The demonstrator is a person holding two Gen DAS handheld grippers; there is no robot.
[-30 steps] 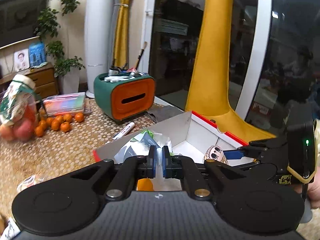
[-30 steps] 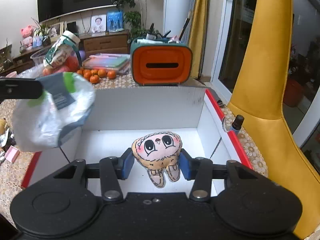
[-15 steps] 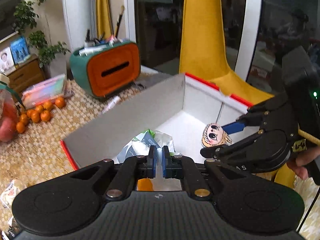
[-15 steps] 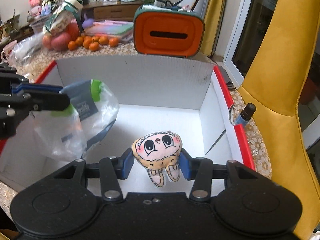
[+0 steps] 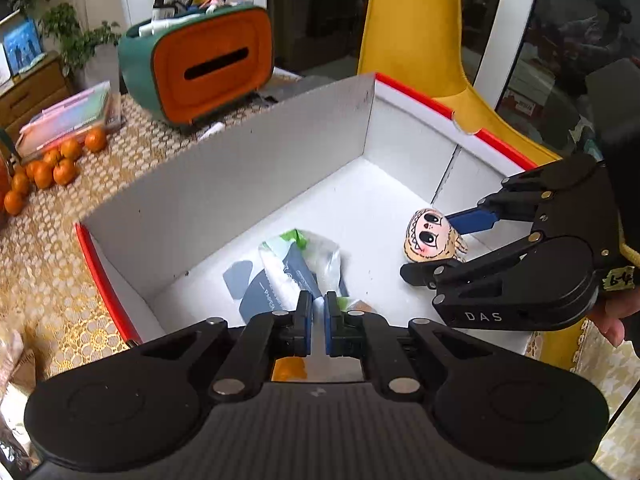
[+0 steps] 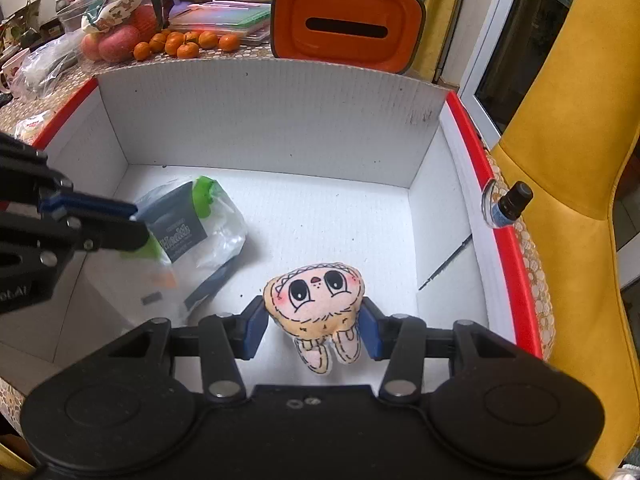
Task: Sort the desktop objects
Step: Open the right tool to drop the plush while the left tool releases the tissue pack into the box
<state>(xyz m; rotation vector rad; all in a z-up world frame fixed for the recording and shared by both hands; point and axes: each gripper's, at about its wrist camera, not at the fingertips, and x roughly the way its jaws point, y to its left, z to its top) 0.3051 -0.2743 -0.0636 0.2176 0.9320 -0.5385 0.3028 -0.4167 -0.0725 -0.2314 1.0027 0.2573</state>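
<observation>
A white cardboard box with red rims (image 5: 240, 184) (image 6: 264, 120) lies open on the table. My left gripper (image 5: 318, 312) is shut on a clear plastic bag with a dark label (image 5: 288, 272) (image 6: 192, 236), which hangs low inside the box at its left side. My right gripper (image 6: 312, 322) is shut on a small plush doll with big eyes (image 6: 316, 300) (image 5: 430, 236), held inside the box near its right front. The right gripper's blue finger (image 5: 474, 218) shows behind the doll in the left wrist view.
An orange and green tissue box (image 5: 200, 60) (image 6: 346, 28) stands behind the box. Tangerines (image 5: 44, 168) (image 6: 184, 42), a stack of books (image 5: 68, 116) and bagged apples (image 6: 116, 36) lie at the back left. A small dark-capped bottle (image 6: 508, 206) stands by the box's right rim. A yellow chair (image 6: 568, 140) is to the right.
Both grippers have moved forward and down into the box. The bag and the doll have gone lower with them, the bag now close to the box floor.
</observation>
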